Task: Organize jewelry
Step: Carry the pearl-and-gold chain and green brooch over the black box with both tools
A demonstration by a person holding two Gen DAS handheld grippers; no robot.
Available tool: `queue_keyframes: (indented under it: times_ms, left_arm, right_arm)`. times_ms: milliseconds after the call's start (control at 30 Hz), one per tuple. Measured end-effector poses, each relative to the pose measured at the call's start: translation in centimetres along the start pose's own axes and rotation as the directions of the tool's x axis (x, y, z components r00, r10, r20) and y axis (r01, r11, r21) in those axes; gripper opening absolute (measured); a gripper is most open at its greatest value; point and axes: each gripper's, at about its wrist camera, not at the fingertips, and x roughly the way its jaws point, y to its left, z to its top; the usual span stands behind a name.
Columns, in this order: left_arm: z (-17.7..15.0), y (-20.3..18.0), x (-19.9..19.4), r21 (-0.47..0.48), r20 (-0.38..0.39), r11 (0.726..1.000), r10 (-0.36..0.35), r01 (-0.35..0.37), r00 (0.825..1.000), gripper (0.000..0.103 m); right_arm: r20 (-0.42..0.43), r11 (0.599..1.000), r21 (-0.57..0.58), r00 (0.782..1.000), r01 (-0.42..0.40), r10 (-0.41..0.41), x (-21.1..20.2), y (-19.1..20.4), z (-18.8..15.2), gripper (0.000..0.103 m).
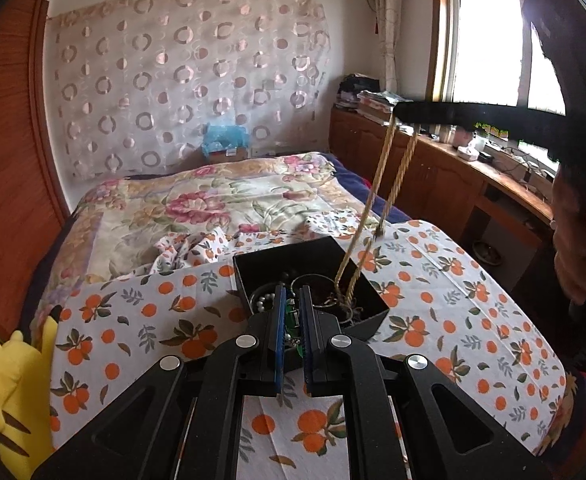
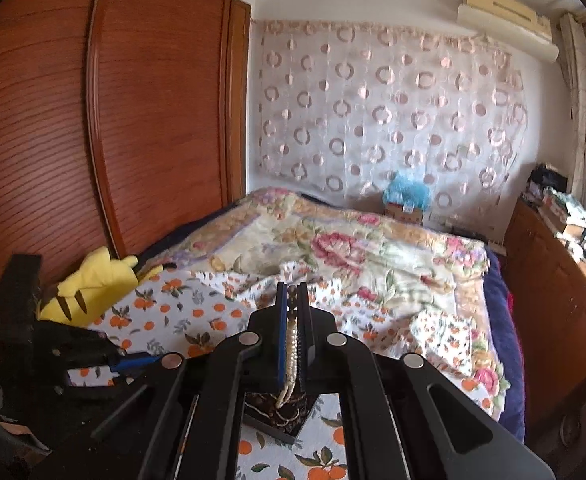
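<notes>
The black jewelry box (image 1: 313,276) sat on the orange-print cloth (image 1: 433,280) spread over the near end of the bed, its open top crowded with pearl beads (image 1: 263,302), metal bangles (image 1: 313,282) and tangled chains. Behind it lay the floral quilt (image 1: 213,200), with a rumpled fold of the same orange cloth between quilt and box. A yellow plush toy (image 1: 9,392) lay at the left edge of the bed against the wooden wardrobe (image 2: 133,100). A wooden cabinet (image 1: 433,168) with clutter on top ran along the right side, under the window.

Your left gripper (image 1: 292,332) pointed down at the near wall of the box, blue pads drawn together; a small green piece showed in the slit between them, and I could not tell whether it was pinched or simply lay behind. Part of the box interior was hidden by those fingers.

Your right gripper (image 2: 292,320) was clamped on the gold rope necklace (image 1: 385,184). In the left wrist view it was held high at upper right, above the box, your hand (image 1: 577,232) on the handle at the frame edge. The necklace hung from it in two taut strands, and its lower end was still down among the chains in the box.
</notes>
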Motion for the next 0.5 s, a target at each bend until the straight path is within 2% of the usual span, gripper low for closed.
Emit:
queue_keyframes:
  times_ms: [267, 500]
  left_arm:
    - [0.7, -0.1, 1.4, 0.013, -0.009, 1.000, 0.019, -0.019, 1.000, 0.006]
    - [1.3, -0.4, 2.5, 0.018, -0.016, 0.999, 0.028, -0.028, 0.999, 0.006]
  right_arm:
    - [-0.142, 0.995, 0.086, 0.988, -0.057, 0.069, 5.9, -0.5, -4.4, 0.006]
    - [-0.180, 0.993, 0.103, 0.981, -0.051, 0.069, 7.3, -0.6, -6.5, 0.007]
